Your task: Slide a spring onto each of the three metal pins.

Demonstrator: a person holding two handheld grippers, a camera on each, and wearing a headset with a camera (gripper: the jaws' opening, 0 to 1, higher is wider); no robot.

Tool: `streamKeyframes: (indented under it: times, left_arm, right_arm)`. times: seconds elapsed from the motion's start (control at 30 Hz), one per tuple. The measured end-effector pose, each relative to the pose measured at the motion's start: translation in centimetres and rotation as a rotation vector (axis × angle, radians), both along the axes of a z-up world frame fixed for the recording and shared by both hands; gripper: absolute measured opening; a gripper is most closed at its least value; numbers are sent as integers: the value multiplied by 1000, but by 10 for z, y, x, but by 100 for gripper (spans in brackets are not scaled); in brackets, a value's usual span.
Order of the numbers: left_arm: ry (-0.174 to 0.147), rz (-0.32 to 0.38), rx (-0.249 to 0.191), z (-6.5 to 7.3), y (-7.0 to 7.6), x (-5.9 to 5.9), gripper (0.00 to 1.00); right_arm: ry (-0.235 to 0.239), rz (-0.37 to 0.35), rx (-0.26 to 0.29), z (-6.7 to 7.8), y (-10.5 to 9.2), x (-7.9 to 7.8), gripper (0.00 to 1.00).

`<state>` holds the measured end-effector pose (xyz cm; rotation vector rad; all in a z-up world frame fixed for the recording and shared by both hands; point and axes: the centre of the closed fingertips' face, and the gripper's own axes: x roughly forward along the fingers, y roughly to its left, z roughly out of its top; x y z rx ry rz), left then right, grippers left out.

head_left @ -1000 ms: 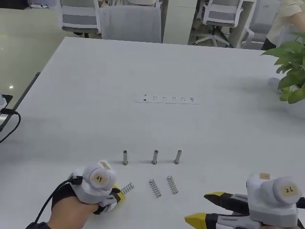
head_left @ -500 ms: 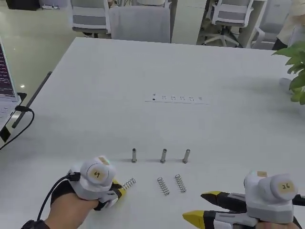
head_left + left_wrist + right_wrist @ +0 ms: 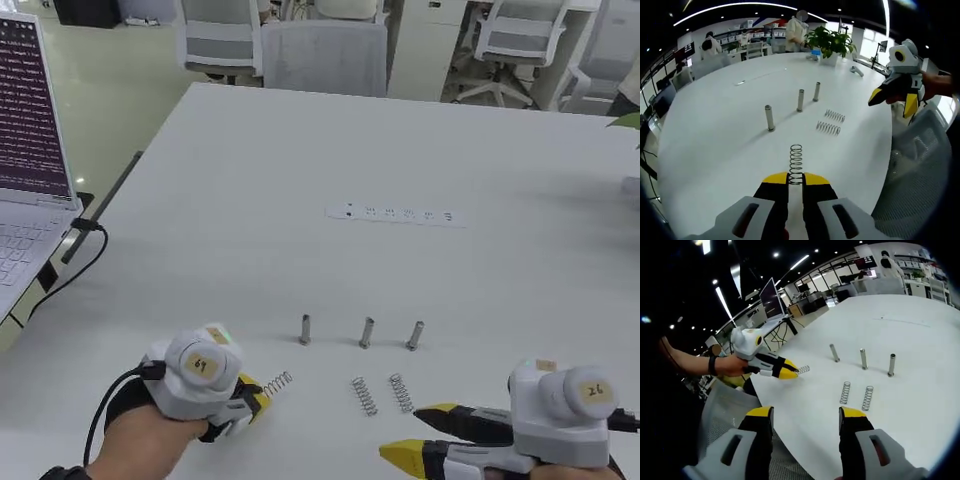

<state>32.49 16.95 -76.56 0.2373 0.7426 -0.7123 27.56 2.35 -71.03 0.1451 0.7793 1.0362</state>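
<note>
Three short metal pins stand upright in a row on the white table: the left pin [image 3: 305,329], the middle pin [image 3: 366,333] and the right pin [image 3: 415,336]. My left gripper [image 3: 252,392] [image 3: 795,177] is shut on the near end of a spring [image 3: 277,381] [image 3: 796,159] that lies on the table and points at the left pin [image 3: 769,117]. Two loose springs [image 3: 364,396] [image 3: 401,392] lie side by side in front of the pins. My right gripper [image 3: 402,434] [image 3: 805,412] hovers open at the table's near edge, with those springs [image 3: 845,392] [image 3: 868,397] just beyond its jaws.
A white power strip [image 3: 395,214] lies mid-table behind the pins. An open laptop [image 3: 30,150] and a black cable [image 3: 90,250] sit off the table's left side. Office chairs [image 3: 320,55] stand along the far edge. A potted plant [image 3: 830,42] stands at the table's end.
The head camera has swung to the left, which brings the laptop into view. Both grippers and the springs keep their places relative to the pins.
</note>
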Motion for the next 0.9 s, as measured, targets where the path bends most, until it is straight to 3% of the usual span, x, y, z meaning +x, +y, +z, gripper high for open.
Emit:
streamKeyframes:
  times: [0.47,0.9]
  left_arm:
    - [-42,-16,-38,26,-6,-8,2]
    - [-77,-67,-73,47,-25,-14,2]
  right_arm:
    - [10,48,17,1,22,3,50]
    - [7,61,53,6,37,15,46]
